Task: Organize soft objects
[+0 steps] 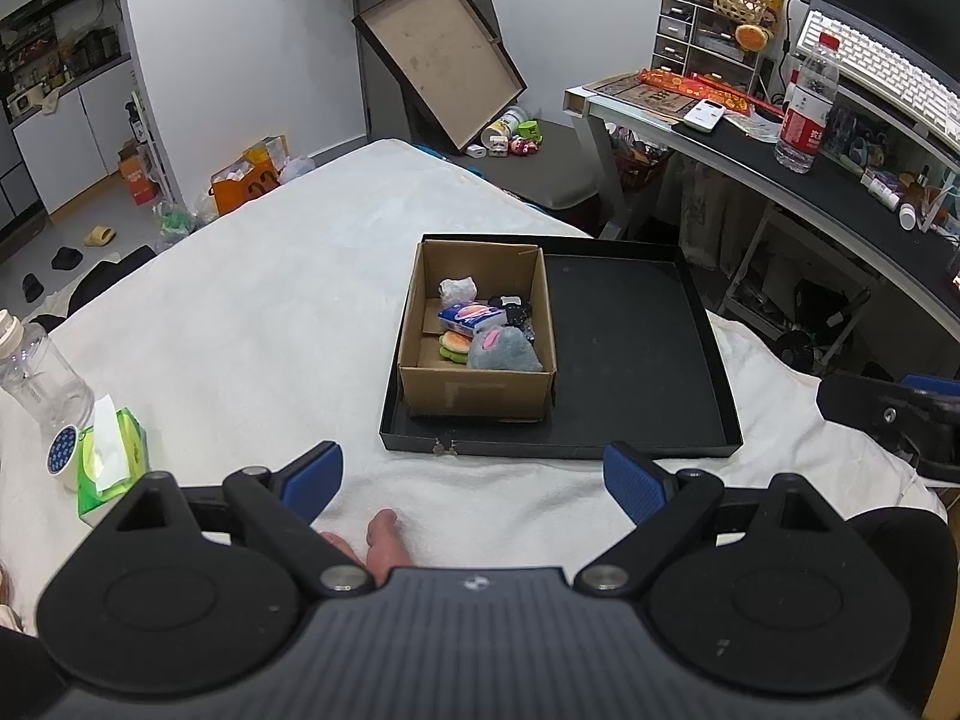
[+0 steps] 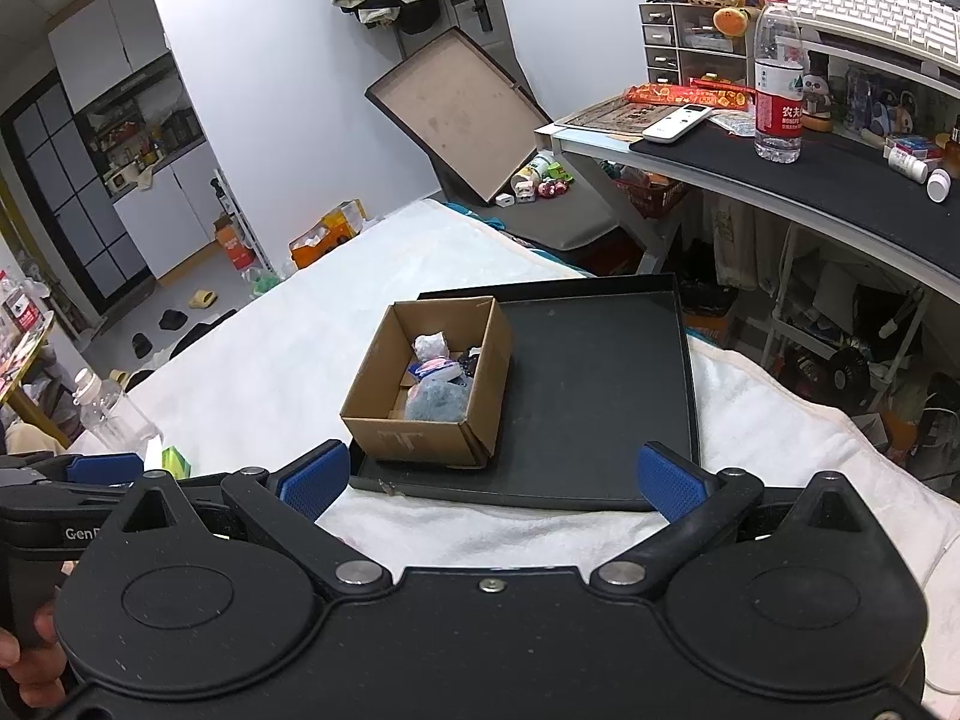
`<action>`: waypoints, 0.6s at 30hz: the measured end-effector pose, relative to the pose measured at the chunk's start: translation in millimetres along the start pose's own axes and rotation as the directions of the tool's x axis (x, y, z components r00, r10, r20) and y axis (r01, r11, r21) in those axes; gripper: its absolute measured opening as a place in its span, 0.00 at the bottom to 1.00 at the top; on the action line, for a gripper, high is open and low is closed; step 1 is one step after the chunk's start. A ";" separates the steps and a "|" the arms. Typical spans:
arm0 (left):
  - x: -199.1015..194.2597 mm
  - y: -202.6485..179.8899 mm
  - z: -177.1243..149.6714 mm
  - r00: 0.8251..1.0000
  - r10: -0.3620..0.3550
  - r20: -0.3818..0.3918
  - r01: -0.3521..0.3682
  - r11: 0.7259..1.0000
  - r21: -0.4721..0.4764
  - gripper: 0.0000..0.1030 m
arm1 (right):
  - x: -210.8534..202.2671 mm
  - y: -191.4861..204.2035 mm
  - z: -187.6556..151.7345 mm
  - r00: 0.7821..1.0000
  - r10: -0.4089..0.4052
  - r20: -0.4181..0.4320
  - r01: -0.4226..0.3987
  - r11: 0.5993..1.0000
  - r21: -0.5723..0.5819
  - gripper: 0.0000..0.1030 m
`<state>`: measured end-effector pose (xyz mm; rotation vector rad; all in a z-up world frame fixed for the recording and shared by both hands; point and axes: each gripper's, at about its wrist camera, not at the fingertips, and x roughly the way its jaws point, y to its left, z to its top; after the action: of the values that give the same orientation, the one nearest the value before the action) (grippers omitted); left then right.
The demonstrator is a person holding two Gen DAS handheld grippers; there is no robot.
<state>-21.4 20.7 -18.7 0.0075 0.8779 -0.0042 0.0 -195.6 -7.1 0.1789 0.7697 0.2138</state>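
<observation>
Nearest the lens: both hand-held grippers, each with two blue-padded fingers spread wide, nothing between them. Left hand-held gripper [image 1: 474, 477] hovers over white cloth just short of the tray; right hand-held gripper [image 2: 492, 477] likewise, its pads flanking the tray's near edge in view.

Surface: a bed [image 1: 252, 312] covered in a white fleecy blanket, wrinkled near the front.

Left side of bed: one clear plastic bottle [image 1: 36, 372], one roll with a blue-dotted face [image 1: 62, 450], one green tissue pack [image 1: 114, 456] with a tissue sticking up; all three close together.

Centre: one shallow black tray [image 1: 636, 360] lies flat on the blanket. One open cardboard box [image 1: 480, 390] sits inside its left half, against the left wall; the right half of the tray floor is bare. Soft objects sit piled in the box: one white crumpled lump [image 1: 457, 288] at the back, one blue tissue packet [image 1: 471, 318], one burger-shaped toy [image 1: 454, 343], one grey plush [image 1: 503, 351] at the front right, some black item [image 1: 513, 309] partly hidden.

Behind: one large brown box lid [image 1: 438, 60] leans against the white wall, small toys at its foot.

Right: a cluttered desk [image 1: 750, 144] carries one red-labelled water bottle [image 1: 807, 108], one white keyboard [image 1: 870, 72] and one small drawer unit [image 1: 702, 39].
</observation>
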 end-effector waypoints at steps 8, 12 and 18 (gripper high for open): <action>-1.1 2.7 4.2 1.000 0.005 0.010 -0.005 1.000 -0.010 0.90 | -1.7 0.4 0.0 1.000 -0.004 0.004 0.004 1.000 0.002 1.00; -2.0 2.1 5.6 1.000 0.002 0.016 -0.002 1.000 -0.013 0.90 | -2.8 0.0 0.8 1.000 -0.005 0.005 0.005 1.000 0.003 1.00; -2.5 2.2 4.8 1.000 0.006 0.017 -0.005 1.000 -0.010 0.90 | -2.8 -0.8 1.5 1.000 -0.008 0.002 0.008 1.000 0.007 1.00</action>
<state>-19.2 22.9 -13.7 0.0005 0.8611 0.0053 -0.9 -197.2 -4.3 0.1829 0.7691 0.2032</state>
